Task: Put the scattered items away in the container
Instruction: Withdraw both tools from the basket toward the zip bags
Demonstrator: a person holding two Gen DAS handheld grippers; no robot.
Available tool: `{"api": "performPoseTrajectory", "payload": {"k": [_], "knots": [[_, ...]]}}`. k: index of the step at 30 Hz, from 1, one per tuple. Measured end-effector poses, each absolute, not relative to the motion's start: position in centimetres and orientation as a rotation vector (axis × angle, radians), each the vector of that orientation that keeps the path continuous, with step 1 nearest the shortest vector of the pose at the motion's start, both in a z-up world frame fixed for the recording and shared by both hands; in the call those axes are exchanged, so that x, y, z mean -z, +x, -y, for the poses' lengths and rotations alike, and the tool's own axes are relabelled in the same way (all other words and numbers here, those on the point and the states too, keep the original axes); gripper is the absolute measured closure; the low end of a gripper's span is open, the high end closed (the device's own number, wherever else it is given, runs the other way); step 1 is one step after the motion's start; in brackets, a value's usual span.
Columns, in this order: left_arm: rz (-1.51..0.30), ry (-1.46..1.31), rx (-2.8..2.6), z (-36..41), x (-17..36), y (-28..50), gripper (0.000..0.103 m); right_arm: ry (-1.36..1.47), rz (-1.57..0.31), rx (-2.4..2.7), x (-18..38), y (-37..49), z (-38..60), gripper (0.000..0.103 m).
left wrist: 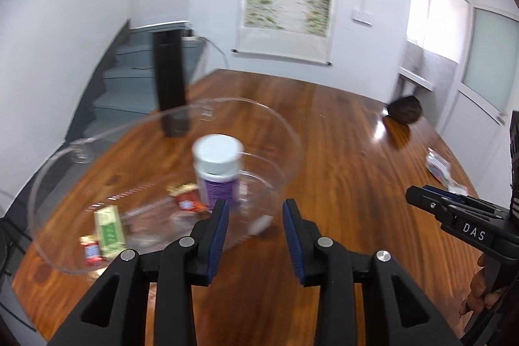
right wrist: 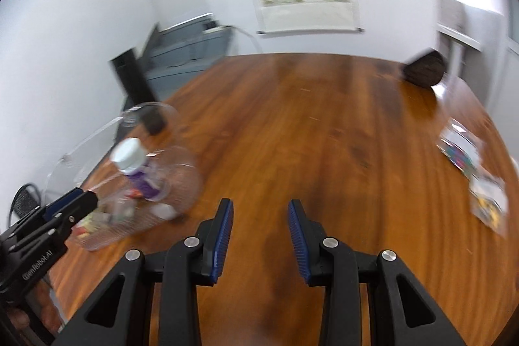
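Two packets [right wrist: 462, 151] lie at the worktop's [right wrist: 324, 125] right edge, long axes running toward the far wall, well apart from the clear bowl [left wrist: 285, 132] on the left. Nearer them, the right claw [right wrist: 260, 235] points down at bare wood, part-open and empty. Beside the bowl, the left claw [left wrist: 255, 235] is also part-open and empty.

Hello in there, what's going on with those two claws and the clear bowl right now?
Left gripper and right gripper open, empty. Clear bowl holds white-capped bottle, small packets. Colourful packets loose on table. Path clear.
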State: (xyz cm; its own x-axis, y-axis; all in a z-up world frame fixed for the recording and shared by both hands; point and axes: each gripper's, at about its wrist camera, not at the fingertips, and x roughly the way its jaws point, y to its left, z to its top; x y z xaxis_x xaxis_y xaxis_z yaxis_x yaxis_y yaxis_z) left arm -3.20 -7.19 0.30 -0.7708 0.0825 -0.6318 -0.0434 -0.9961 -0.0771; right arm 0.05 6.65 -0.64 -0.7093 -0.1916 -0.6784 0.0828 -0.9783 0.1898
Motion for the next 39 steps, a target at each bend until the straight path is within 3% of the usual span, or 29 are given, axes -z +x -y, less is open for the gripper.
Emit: {"api": "performPoseTrajectory", "payload": {"k": [12,15,23,39], "knots": [[-0.021,-1.033,-2.665,-3.2,0.6,-4.3,0.066,1.261,0.307,3.050,1.4,6.3,-18.3,0.065],[-0.047,-1.038,-2.616,-5.6,1.0,-4.6,0.065,1.291,0.318,3.097,1.6,7.8,-20.3,0.056],[-0.110,-1.021,-2.537,-10.8,1.1,-5.1,0.065,1.349,0.360,3.152,2.2,10.7,-23.9,0.056],[-0.214,-1.016,-2.404,-20.7,1.3,-12.9,0.065,1.329,0.397,3.185,1.8,7.0,-29.1,0.056]]}}
